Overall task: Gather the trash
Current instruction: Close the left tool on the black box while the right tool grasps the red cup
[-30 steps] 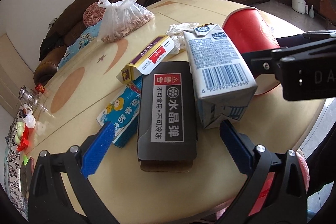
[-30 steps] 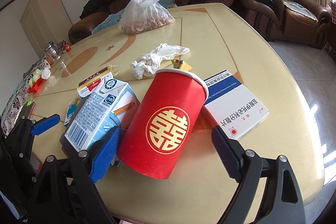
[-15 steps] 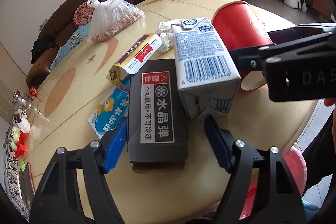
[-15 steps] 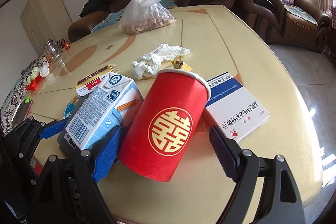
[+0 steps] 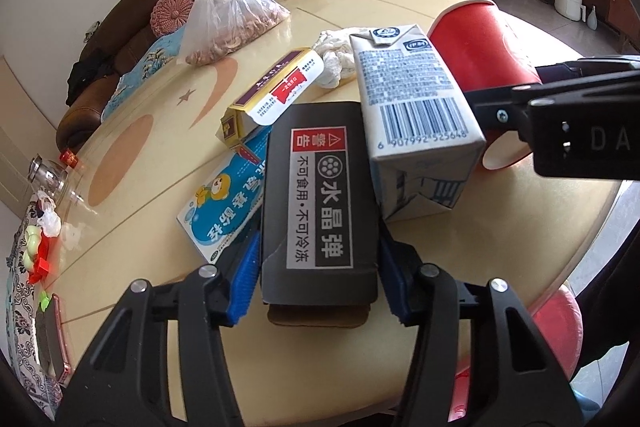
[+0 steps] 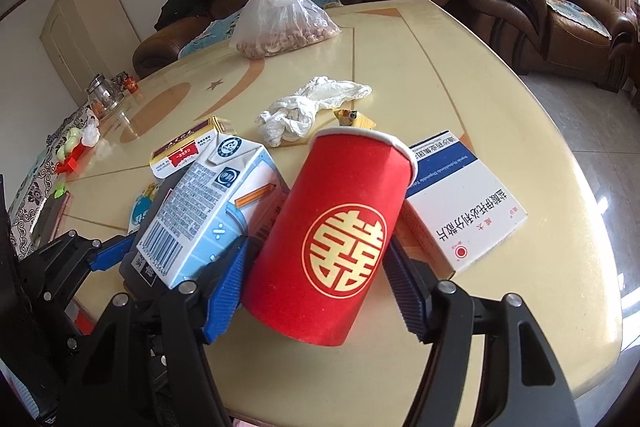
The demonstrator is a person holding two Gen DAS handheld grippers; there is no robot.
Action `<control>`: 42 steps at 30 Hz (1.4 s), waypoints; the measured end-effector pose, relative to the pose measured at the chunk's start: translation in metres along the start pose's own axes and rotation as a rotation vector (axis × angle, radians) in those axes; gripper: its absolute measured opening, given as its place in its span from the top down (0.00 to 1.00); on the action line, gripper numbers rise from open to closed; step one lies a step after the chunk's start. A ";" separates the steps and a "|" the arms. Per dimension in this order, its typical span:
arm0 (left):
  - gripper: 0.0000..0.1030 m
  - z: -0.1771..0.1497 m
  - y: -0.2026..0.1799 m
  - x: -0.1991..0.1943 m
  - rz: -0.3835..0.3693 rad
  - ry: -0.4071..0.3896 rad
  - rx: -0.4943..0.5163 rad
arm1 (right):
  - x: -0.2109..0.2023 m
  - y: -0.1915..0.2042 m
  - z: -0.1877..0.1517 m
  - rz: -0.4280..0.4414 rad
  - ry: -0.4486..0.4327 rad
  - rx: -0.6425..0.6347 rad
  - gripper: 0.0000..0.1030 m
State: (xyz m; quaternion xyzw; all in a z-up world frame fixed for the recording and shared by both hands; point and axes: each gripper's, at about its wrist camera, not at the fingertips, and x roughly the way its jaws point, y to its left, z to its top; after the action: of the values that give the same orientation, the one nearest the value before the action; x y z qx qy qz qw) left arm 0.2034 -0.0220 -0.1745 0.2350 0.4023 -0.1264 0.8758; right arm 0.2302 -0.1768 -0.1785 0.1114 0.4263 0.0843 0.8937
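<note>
Now | left gripper (image 5: 316, 279) jaws just closed, pinching black carton (image 5: 320, 195) near table (image 5: 520, 239) edge | right gripper (image 6: 316, 291) closing, clamps red paper cup (image 6: 336, 239), tilted for lift

Your left tongs (image 5: 318, 277) have just been closing: a second ago their blue pads stood wide of the black box (image 5: 320, 195), now they press its two long sides. Your right tongs (image 6: 316, 287) have also been closing, and their pads now sit against the red paper cup (image 6: 332, 239).
</note>
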 end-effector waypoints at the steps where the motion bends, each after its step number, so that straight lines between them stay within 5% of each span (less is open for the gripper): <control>1: 0.49 0.000 0.001 -0.001 -0.014 0.002 -0.016 | -0.001 -0.001 0.000 0.002 0.000 0.007 0.40; 7: 0.49 0.002 0.009 -0.006 -0.040 -0.006 -0.095 | -0.009 0.000 0.001 -0.063 -0.018 -0.030 0.50; 26: 0.49 0.000 0.020 -0.022 -0.080 -0.009 -0.210 | -0.044 -0.007 -0.017 -0.150 -0.064 -0.080 0.51; 33: 0.49 0.003 0.022 -0.030 -0.078 -0.010 -0.210 | -0.043 -0.024 -0.002 -0.030 0.123 -0.012 0.52; 37: 0.49 0.004 0.029 -0.042 -0.085 -0.019 -0.230 | -0.062 -0.022 0.015 -0.108 0.141 -0.127 0.53; 42: 0.49 0.005 0.039 -0.058 -0.092 -0.025 -0.271 | -0.082 -0.015 0.020 -0.076 0.179 -0.153 0.53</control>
State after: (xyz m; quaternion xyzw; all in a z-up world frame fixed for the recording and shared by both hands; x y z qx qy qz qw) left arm 0.1857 0.0111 -0.1154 0.0942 0.4150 -0.1138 0.8977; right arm 0.1958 -0.2136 -0.1097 0.0188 0.5006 0.0920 0.8606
